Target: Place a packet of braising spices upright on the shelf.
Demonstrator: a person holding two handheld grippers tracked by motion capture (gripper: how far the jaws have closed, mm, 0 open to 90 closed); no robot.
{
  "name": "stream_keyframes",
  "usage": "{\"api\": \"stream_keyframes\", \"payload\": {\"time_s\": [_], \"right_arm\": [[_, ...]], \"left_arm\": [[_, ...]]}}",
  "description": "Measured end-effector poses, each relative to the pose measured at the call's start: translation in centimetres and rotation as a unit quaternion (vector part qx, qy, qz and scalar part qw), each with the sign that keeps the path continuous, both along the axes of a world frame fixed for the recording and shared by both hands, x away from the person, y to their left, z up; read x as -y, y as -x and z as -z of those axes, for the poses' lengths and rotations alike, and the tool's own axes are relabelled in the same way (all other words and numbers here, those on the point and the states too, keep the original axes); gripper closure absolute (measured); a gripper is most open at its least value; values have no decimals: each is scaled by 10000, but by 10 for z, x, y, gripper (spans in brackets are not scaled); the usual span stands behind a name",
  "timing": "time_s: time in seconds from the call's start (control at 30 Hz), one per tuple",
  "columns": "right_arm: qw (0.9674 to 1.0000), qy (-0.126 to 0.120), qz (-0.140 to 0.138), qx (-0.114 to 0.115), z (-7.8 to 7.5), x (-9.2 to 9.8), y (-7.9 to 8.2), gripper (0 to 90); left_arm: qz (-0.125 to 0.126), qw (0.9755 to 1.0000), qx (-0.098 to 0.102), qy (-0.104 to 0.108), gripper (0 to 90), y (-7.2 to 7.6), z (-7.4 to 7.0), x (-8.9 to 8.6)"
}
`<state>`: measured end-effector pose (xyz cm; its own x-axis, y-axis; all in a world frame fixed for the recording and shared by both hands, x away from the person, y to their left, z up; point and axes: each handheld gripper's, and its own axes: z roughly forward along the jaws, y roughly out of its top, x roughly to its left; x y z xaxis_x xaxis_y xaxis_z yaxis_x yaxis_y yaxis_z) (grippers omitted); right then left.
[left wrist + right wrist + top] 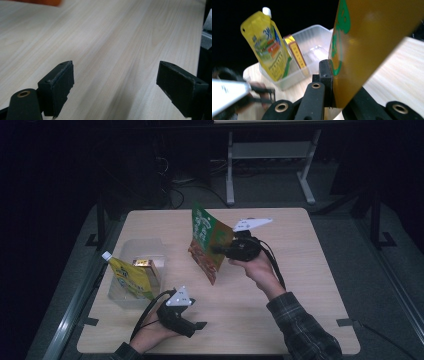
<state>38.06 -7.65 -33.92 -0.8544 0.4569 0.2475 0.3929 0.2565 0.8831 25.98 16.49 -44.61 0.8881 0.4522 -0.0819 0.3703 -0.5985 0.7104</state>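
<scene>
A flat green and orange snack bag (205, 242) hangs upright above the middle of the table, and my right gripper (220, 249) is shut on its lower right edge. In the right gripper view the bag (374, 37) is clamped between the jaws of the right gripper (334, 67). My left gripper (200, 325) lies low near the front edge of the table, pointing right. Its jaws stand wide apart in the left gripper view, with the left gripper (115, 82) holding nothing over bare wood.
A clear plastic bin (145, 245) sits at the table's left. It holds an upright yellow spouted pouch (129, 277) and a small yellow box (144, 264). Both the pouch (265, 42) and the box (295, 51) show beyond the bag. The light wooden table (300, 260) ends in dark floor.
</scene>
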Motion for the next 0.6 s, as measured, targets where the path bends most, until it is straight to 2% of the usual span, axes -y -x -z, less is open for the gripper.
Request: {"api": "stream_keyframes", "payload": {"time_s": [0.07, 0.2, 0.27, 0.37, 0.6], "right_arm": [[9999, -6, -82, 60, -7, -11, -4, 898], [9996, -13, -218, 159, -19, -36, -11, 897], [9994, -14, -290, 179, -24, -48, -15, 897], [9989, -53, -404, 223, -30, -67, -22, 897], [9976, 28, -626, 301, -37, -113, -37, 897]], "left_arm": [[-2, 10000, -83, 10, 139, 0, 3, 2], [103, 9999, -99, -63, 139, 0, 4, 4], [80, 9999, -112, -51, 139, 0, 6, 5], [127, 9998, -125, -69, 139, 0, 6, 7], [187, 9997, -125, -37, 140, -1, 8, 9]]}}
